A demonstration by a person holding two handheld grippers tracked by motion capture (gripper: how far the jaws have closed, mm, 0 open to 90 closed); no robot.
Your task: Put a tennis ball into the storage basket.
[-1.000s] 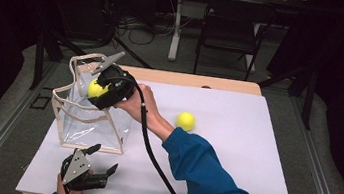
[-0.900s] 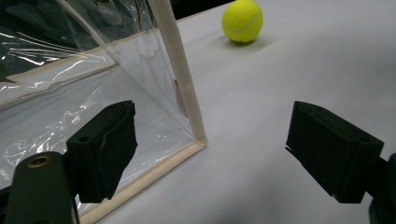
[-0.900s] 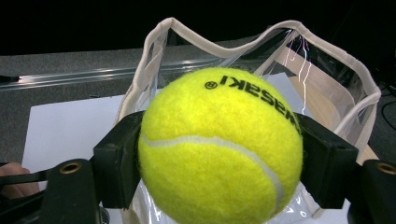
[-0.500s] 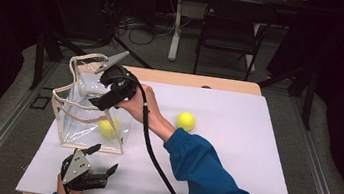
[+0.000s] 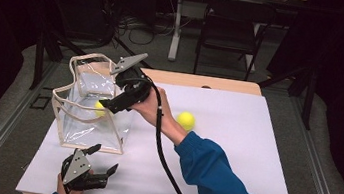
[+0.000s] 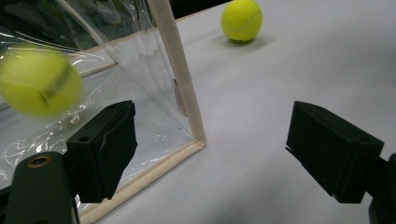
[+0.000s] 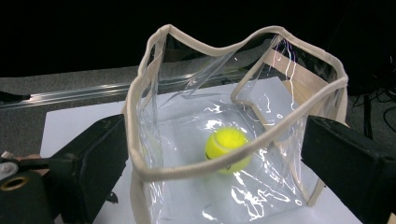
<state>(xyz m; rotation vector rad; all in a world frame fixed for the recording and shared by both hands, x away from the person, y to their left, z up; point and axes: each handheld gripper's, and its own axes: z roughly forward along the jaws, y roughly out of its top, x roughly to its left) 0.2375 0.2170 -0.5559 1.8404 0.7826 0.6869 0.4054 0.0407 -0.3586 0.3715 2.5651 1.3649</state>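
Now that my right claw [image 5: 106, 102] has just been opening over the clear bag [image 5: 87, 116] with nothing between its jaws and one ball [image 7: 227, 150] lies inside, I should next reach for the other ball [image 5: 186, 120] on the worktop [image 5: 230, 175].

Both handheld grippers, left gripper [image 5: 99, 170] and right gripper [image 5: 107, 102], are chunky black with grey three-cornered plates, a thick black cable [image 5: 166, 167] and a blue sleeve [image 5: 219, 179].
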